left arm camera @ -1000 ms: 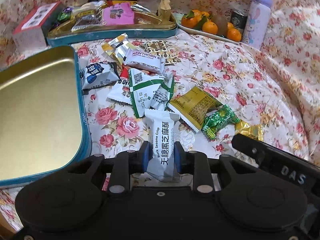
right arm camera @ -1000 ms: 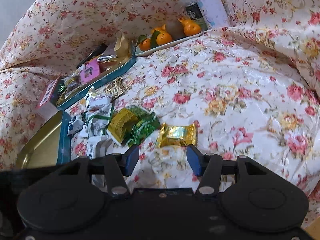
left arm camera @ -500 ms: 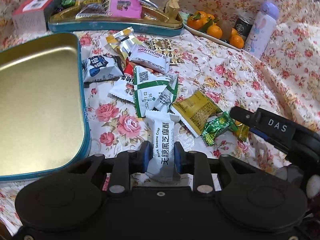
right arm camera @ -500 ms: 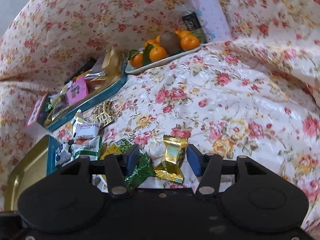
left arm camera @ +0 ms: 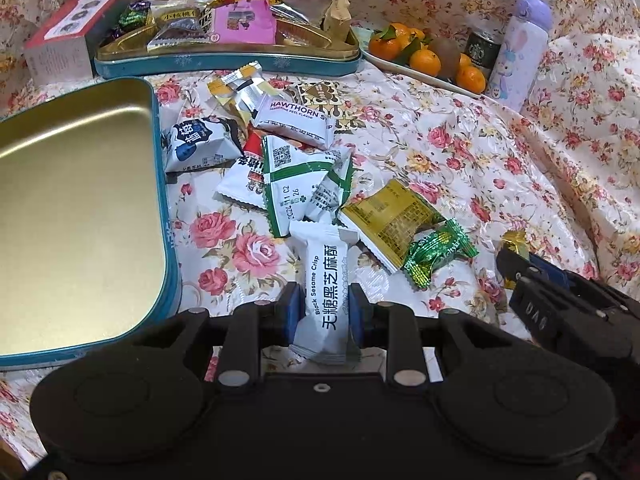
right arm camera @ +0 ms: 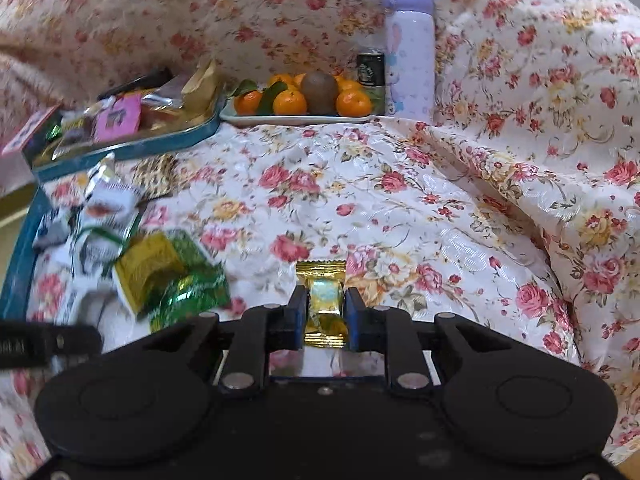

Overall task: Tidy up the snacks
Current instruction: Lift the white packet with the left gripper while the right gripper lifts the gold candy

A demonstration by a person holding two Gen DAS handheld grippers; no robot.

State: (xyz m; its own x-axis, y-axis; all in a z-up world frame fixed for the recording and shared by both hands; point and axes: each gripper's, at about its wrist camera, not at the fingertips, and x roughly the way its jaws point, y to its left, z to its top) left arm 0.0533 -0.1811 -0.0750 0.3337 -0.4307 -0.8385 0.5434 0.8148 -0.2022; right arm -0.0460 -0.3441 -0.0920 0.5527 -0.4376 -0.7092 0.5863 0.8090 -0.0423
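Floral cloth (left arm camera: 460, 152) lies under our scattered snacks. Our left gripper (left arm camera: 323, 312) clamps a black sesame crisp packet (left arm camera: 326, 288); our right gripper (right arm camera: 325, 312) pinches a gold-wrapped candy (right arm camera: 325, 300).

Even, diffuse indoor light, moderately bright, with only faint shadows. A broad soft sheen lies across the gold tin interior (left arm camera: 72, 200); small glints mark the foil wrappers. Fisheye curvature bends both views toward the edges. Left wrist view sharp; right wrist view motion-blurred at left — snack pile (right arm camera: 120, 256) smeared — centre clearer.
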